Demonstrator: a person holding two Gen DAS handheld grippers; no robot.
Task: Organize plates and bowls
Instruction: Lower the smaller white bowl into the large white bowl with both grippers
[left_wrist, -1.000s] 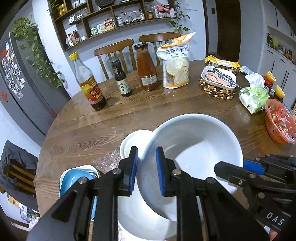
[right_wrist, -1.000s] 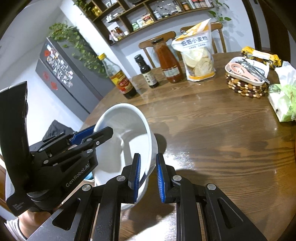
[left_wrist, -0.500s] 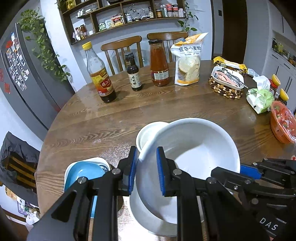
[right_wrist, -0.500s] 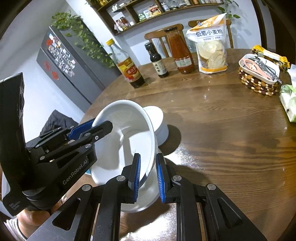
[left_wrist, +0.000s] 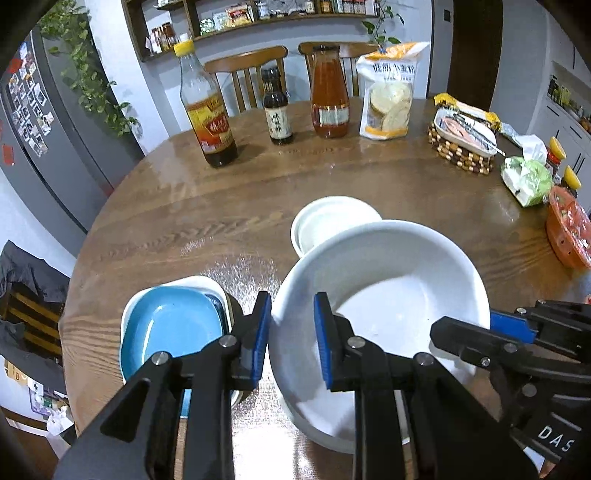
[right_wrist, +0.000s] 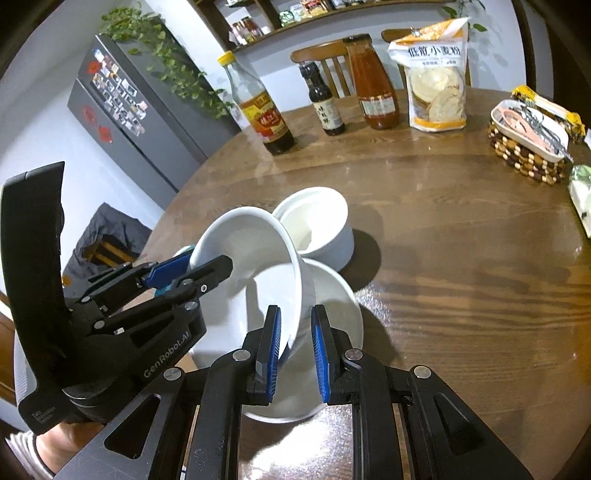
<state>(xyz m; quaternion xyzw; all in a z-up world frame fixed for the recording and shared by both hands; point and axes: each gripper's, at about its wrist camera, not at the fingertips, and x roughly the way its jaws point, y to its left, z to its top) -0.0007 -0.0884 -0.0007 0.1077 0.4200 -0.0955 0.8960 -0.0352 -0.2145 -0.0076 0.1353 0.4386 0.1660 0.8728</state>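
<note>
A: How does the white bowl appear?
B: Glossy, deep, tilted above a white plate on the table.
A: And the grippers?
B: The left gripper and right gripper, angled downward, each pinch opposite rims.

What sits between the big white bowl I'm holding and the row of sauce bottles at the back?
Only the small white bowl, just behind the big white bowl; beyond it the table is bare up to the bottles. The left wrist view shows it best.
</note>
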